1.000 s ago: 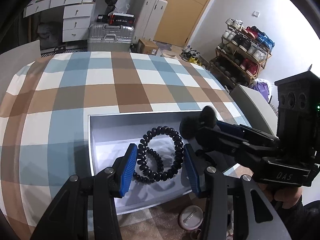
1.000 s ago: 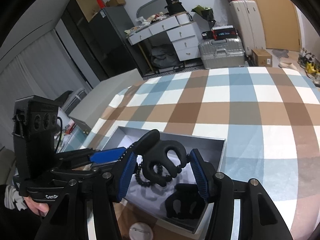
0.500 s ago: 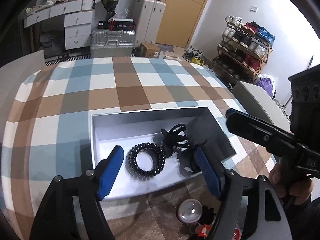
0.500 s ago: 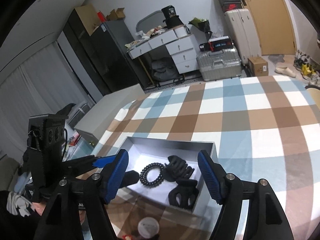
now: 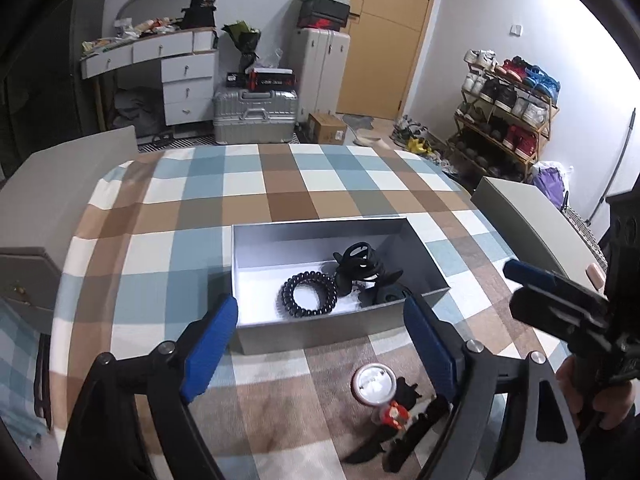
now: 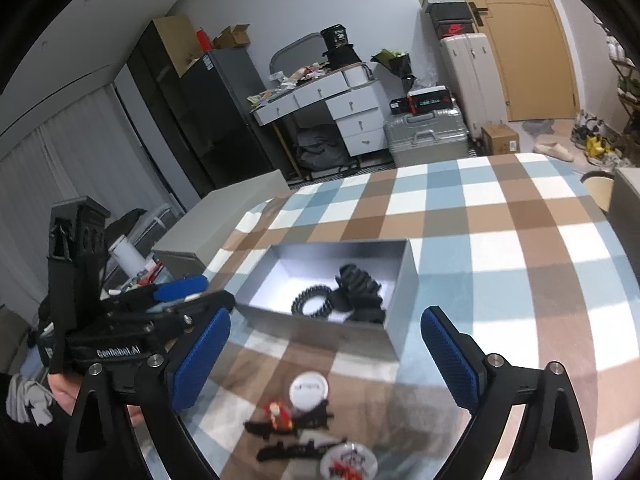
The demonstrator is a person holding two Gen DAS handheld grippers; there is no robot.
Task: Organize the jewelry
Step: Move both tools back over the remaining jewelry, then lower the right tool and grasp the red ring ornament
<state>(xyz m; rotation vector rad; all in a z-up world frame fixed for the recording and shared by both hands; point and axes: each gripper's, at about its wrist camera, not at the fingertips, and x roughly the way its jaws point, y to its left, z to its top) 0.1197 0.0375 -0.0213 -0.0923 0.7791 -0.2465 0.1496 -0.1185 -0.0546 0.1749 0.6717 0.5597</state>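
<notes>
Both your left gripper (image 5: 320, 344) and right gripper (image 6: 326, 354) gape wide, empty; the loose black hair clips (image 6: 296, 450), apparently lengthwise left-right, lie below your right fingertips, nearer that hand.

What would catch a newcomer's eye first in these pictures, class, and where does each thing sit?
The grey box in the middle of the checked tablecloth stands out, holding a black bead bracelet beside black hair claws. Both the left gripper and the right gripper hang open and empty in front of it, above a small clutter with a white round badge.
</notes>
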